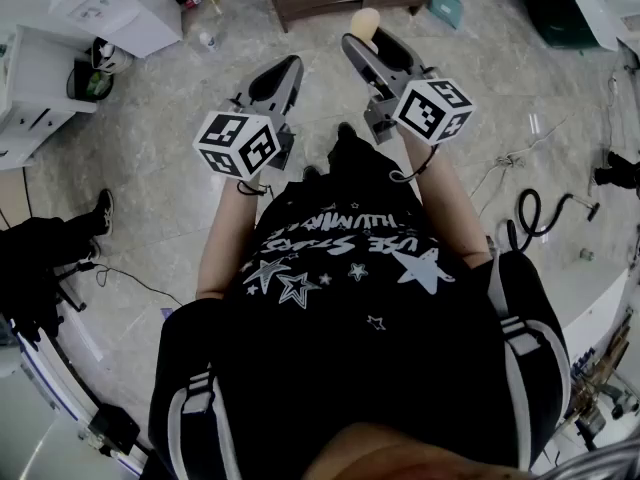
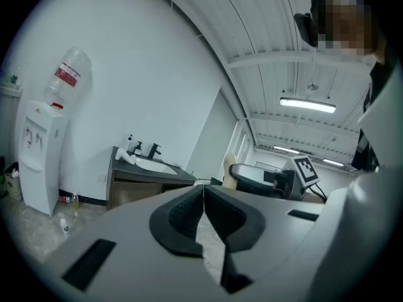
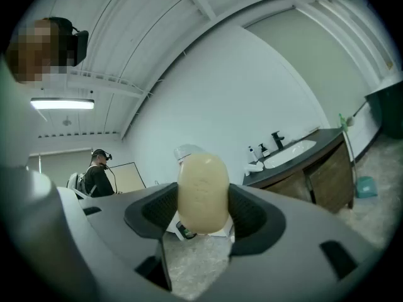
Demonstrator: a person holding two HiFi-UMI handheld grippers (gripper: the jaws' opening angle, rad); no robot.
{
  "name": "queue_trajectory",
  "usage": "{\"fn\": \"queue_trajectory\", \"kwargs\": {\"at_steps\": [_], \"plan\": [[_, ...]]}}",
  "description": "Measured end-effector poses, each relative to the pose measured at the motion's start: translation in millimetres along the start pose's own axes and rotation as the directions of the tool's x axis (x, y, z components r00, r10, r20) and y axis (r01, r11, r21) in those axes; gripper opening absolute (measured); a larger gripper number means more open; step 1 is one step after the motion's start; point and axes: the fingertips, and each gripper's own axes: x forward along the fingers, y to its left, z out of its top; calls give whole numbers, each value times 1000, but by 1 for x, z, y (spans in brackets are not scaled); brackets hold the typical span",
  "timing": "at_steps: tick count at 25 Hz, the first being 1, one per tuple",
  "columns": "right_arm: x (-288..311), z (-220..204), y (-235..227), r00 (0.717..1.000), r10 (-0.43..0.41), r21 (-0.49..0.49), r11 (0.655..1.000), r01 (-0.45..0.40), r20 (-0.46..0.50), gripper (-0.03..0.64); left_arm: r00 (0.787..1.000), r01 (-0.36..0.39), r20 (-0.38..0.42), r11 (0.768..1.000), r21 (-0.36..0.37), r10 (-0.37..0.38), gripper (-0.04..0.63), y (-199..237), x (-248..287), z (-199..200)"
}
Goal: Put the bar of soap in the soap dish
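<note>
Well, on the left, the left gripper [image 2: 203,197] is held level, its fingers pressed together on nothing. To its right, the right gripper [image 3: 203,206] is clamped on the bar of soap [image 3: 203,190], which stands upright between the pads, up in the air over the stone floor [image 1: 180,138]. Further right and ahead stands a dark cabinet [image 3: 315,181] with a sink [image 3: 295,150] set in its top. The carrying step looks to be in hand: the soap is gripped but not yet delivered. Next, I'd say, the person must walk up to that cabinet, find the soap dish, which I can't make out, and lower the bar in before letting go.
</note>
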Motion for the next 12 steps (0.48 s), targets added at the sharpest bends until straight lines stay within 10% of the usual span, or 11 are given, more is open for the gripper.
{"fn": "queue_trajectory", "kwargs": {"at_steps": [12], "plan": [[14,-3,-22,1000,9,27,1000,-9,-2,253,999,-33,1,999,-17,33,12,16,10,-5]]}}
